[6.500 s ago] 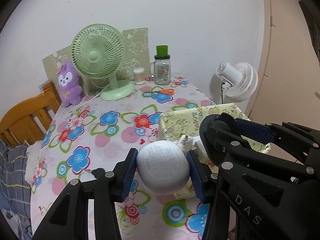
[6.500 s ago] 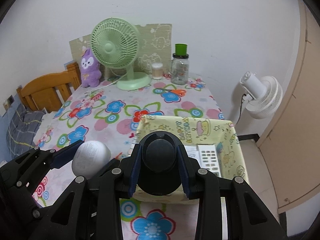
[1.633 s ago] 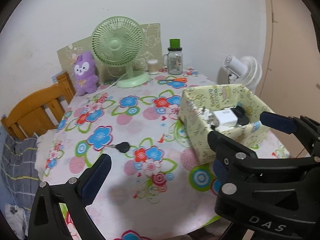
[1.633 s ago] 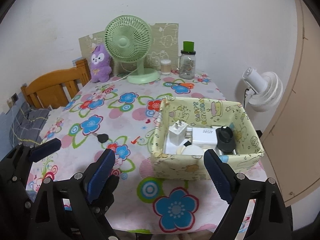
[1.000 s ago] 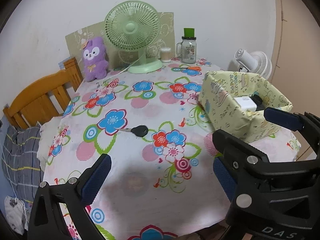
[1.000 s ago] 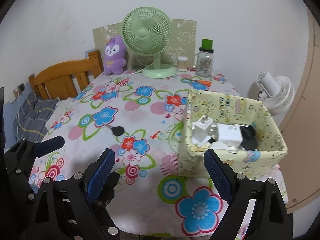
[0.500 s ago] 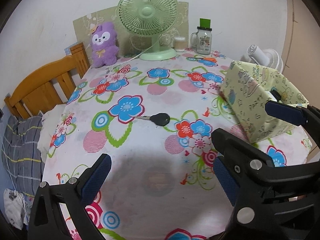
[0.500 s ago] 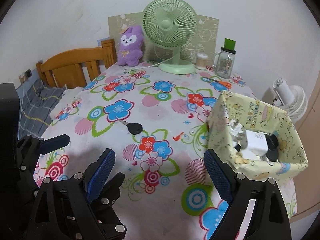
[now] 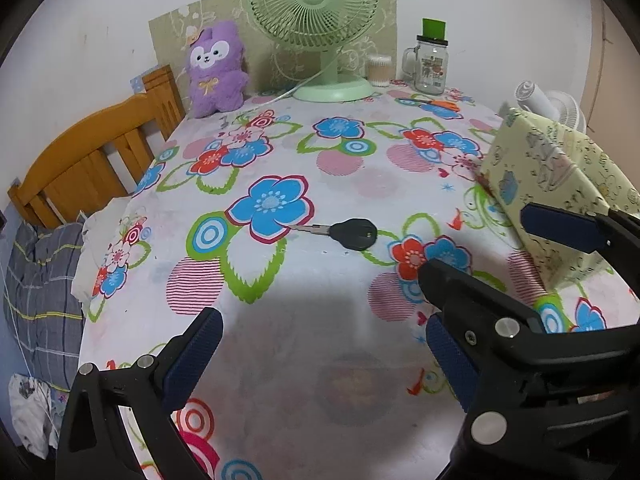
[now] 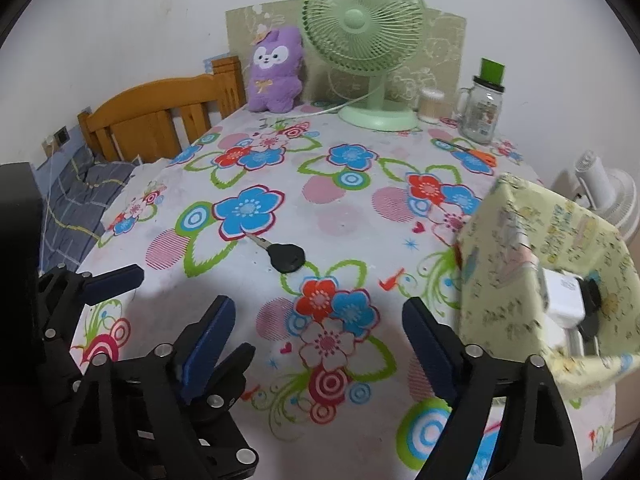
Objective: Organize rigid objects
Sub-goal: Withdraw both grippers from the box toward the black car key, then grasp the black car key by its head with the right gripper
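Step in hand, as judged: approach to the last loose item, a black-headed key; pick not yet begun

Table with flowered cloth fills the scene. Far edge, against the wall: green desk fan, purple plush toy towards the far left corner, glass jar with green lid and a small cotton-swab tub towards the far right. Wooden chair back stands off the left edge, a white floor fan off the right

Yellow fabric bin sits by the table's right edge; white chargers and a black item are visible inside

Key lies flat in the middle of the table, well apart from the bin, blade pointing towards the left edge, head towards the bin. Nothing touches it

Right gripper hovers over the near part of the table, short of the key; its jaws are closing but wide apart, nothing between them. Left gripper alongside, jaws spread, unloaded, also short of the key

Next move, as judged: one gripper reaches forward and down until its pads straddle the thick black head, then pinches. Key lies flat and thin, so fingertips need to come right down to the cloth; risk of snagging fabric or sliding the key. Then carry to the bin
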`<state>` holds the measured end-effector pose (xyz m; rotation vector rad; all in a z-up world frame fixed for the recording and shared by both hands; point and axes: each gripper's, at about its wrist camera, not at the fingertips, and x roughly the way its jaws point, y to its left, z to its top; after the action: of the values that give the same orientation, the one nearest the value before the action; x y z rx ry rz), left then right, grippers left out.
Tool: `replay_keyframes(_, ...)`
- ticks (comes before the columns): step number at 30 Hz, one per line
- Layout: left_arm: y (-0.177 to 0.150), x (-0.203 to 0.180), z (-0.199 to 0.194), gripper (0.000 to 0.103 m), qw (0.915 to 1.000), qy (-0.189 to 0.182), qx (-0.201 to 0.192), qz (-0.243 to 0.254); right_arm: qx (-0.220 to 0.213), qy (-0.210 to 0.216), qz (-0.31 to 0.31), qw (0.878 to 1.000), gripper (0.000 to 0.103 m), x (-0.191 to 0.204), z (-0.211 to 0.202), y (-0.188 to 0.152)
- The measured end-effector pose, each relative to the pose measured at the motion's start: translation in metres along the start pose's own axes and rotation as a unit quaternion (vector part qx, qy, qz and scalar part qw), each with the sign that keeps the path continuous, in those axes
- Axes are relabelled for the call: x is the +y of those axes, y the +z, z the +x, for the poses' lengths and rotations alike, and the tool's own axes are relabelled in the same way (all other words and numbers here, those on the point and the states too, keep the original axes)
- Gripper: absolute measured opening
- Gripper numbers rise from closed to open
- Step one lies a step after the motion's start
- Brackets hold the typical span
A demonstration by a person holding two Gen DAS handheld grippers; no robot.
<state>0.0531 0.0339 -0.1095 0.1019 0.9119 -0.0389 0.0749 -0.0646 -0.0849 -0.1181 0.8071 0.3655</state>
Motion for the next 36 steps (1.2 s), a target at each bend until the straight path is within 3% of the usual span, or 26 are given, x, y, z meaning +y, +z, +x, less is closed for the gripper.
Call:
replay_keyframes(23,0.016,0.011,0.053,0.102,0.9984,0.000,0.047,0.031,0.066,0.013,-0.008,0.998,0.075,0.004,0.079,0.021)
replay_keyframes(36,0.020,0.020,0.062,0.103,0.9976,-0.045,0.047,0.023,0.077,0.018,-0.011,0.997,0.063,0.008,0.100,0.027)
